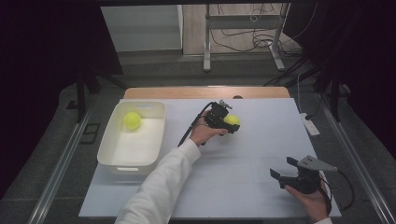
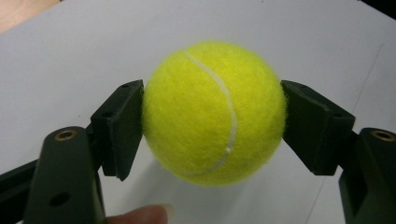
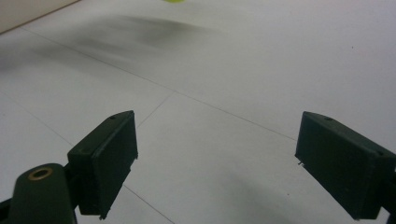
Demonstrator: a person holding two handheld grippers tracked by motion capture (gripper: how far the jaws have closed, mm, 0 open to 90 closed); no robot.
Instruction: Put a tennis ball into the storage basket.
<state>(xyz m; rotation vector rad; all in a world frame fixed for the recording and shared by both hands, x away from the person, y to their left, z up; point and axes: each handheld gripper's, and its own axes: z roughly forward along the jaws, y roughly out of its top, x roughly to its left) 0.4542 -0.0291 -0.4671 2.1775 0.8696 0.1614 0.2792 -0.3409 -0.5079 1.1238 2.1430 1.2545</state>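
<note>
My left tongs (image 1: 232, 125) are clenched on a yellow tennis ball (image 1: 231, 120); in the left gripper view the two black pads press its sides at mid-height, with the ball's (image 2: 214, 112) white seam curving down its front. A shadow lies on the white sheet under the ball there, and a fingertip (image 2: 140, 214) pokes in at the bottom edge. From the high view the ball sits near the middle of the counter (image 1: 261, 140), toward the far side, with my left hand (image 1: 204, 132) and white sleeve (image 1: 163, 186) reaching up to it. A second tennis ball (image 1: 132, 120) lies in the far corner of the cream tub (image 1: 112, 149) at the left end of the counter, well apart from the one I hold. My right tongs (image 1: 283, 169) are released, jaws wide apart with nothing between them, held near the counter's near right corner; the right gripper view looks across bare white sheet between the pads.
</note>
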